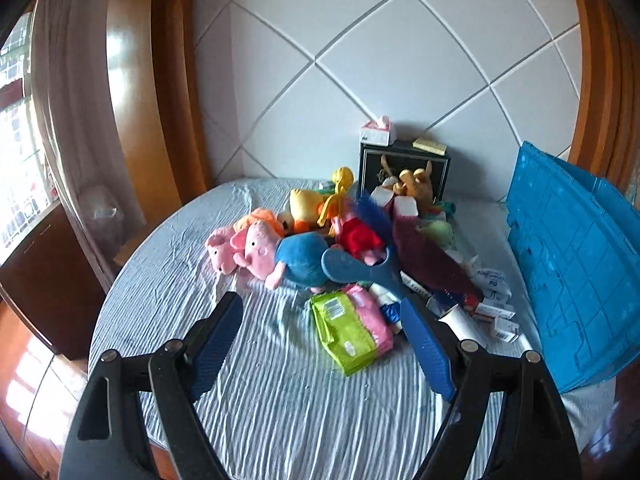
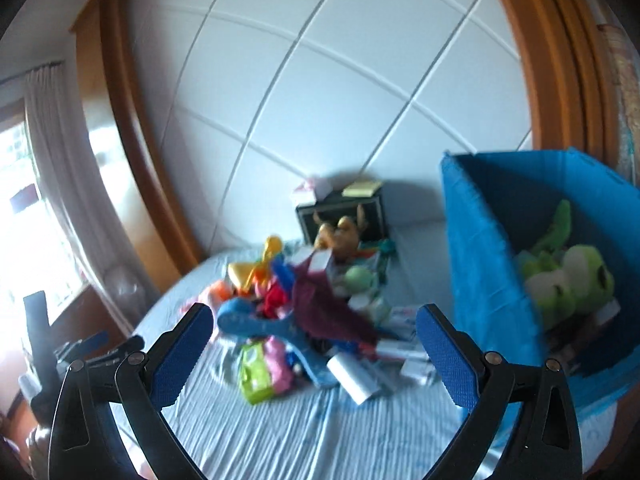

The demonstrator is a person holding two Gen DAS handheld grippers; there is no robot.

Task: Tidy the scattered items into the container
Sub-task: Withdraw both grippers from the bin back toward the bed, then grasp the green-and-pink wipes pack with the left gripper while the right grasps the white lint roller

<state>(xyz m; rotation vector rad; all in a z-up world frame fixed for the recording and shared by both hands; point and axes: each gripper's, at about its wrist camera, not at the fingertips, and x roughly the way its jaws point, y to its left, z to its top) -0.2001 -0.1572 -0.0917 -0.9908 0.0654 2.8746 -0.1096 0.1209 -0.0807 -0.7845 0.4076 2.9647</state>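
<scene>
Blue plastic container (image 2: 492, 280) stands at the right of the bed (image 1: 280, 400), a green plush (image 2: 568, 284) inside. Scattered toys (image 1: 304, 248) and packets (image 1: 348, 328) lie heaped left of it. Left gripper (image 1: 324, 344) and right gripper (image 2: 316, 356) hover nearby, both spread and holding nothing.

Home bedroom: bed (image 1: 280, 400), padded headboard (image 1: 400, 60) (curtained window (image 1: 24, 152) beside).

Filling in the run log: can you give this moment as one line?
left claw: open, empty | right claw: open, empty | blue bin: holds green plush | toy pile: on bed | stage: between picks
</scene>
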